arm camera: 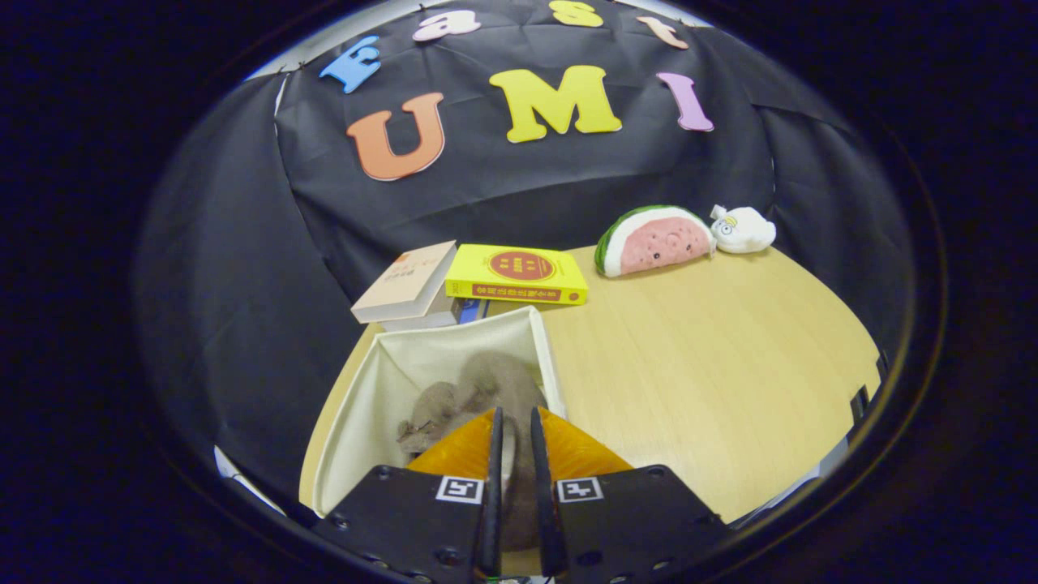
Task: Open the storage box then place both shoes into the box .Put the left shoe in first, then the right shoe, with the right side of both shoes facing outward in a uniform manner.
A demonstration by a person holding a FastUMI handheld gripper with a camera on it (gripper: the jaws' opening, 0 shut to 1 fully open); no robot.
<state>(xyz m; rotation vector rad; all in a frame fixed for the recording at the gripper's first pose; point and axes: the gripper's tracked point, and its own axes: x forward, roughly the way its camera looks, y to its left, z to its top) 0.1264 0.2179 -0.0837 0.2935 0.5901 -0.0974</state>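
Your gripper (516,438) has its fingers drawn nearly together over the open cream fabric storage box (381,389), pinching what looks like the edge of a grey suede shoe (474,389) lying inside it, though the contact is hard to make out. The box stands on the light wooden desk (714,365), in front of a yellow book (516,274) and a beige book (405,282).

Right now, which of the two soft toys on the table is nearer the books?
The watermelon slice plush: it lies just beyond the yellow book, while the small white plush sits on its far side, away from the books.
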